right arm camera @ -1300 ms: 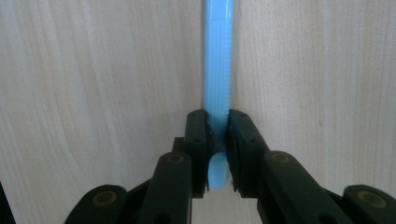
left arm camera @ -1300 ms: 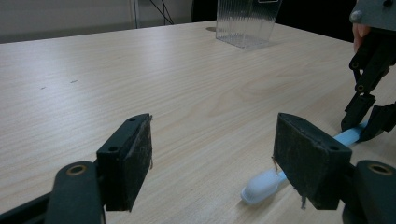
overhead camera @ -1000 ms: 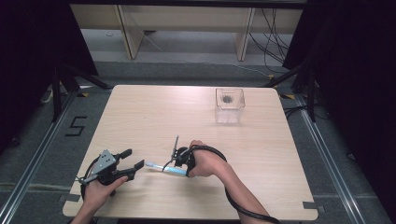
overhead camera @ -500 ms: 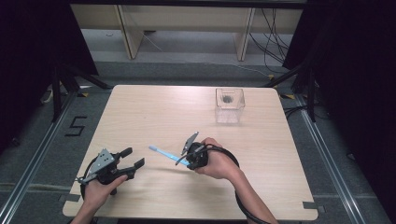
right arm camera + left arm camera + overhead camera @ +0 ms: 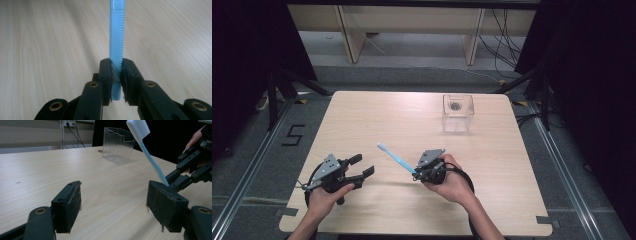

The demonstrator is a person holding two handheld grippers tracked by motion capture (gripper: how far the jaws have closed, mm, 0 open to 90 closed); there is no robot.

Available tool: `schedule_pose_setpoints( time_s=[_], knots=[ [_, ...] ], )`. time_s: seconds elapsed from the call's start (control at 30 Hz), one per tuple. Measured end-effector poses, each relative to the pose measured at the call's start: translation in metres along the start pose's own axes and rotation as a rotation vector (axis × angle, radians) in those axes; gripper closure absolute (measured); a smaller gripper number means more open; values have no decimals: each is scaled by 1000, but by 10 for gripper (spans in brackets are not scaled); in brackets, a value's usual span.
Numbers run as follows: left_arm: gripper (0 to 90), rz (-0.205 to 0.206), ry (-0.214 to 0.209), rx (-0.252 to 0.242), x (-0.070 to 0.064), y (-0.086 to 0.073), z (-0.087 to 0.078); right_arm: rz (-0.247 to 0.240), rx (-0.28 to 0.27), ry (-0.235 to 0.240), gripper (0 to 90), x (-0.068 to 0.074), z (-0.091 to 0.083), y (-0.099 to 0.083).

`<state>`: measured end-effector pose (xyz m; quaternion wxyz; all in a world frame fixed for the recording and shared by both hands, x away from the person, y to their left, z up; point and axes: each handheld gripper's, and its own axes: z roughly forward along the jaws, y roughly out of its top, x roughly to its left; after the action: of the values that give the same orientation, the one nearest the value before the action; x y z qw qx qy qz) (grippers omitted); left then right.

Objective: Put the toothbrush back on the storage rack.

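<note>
Table (image 5: 377,125), pale wood, carries the whole scene, with a person's forearms entering from its near edge. Clear plastic holder (image 5: 458,112), square and ribbed, stands upright at the far right of the table, well apart from both hands; in the left gripper view it (image 5: 117,144) appears beyond the open jaws, with an open top.

Left gripper (image 5: 361,167) rests at the near left, held low over the wood. Its jaws stand wide apart with nothing between them; its pads (image 5: 72,205) are bare in the left gripper view.

Right gripper (image 5: 418,175) sits near the middle of the near edge, closed tightly on the handle end of the toothbrush (image 5: 396,157). In the right gripper view the jaws pinch the ribbed blue handle (image 5: 116,50) from both sides, close to its butt.

Toothbrush: light blue handle, white head (image 5: 139,127), lifted clear of the table and slanting up and to the far left from the right gripper, so that its head points away from the holder.

Step in hand, as judged: transport of the gripped toothbrush, which is in one gripper alone, toward the holder. The next move would call for a carry to the far right, a turn of the wrist to bring the brush upright above the holder's open top, then a lowering and release inside its walls. The empty left gripper plays no evident part.
</note>
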<state>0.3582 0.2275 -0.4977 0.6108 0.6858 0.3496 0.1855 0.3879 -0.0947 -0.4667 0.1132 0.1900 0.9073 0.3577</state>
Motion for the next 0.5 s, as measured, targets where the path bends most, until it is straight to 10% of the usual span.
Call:
schedule_pose_setpoints(
  time_s=[0.5],
  knots=[
    [285, -16, -87, -25, -13, 21, 25, 105, -176, -67, 792, 5, 2, -12]
  ],
)
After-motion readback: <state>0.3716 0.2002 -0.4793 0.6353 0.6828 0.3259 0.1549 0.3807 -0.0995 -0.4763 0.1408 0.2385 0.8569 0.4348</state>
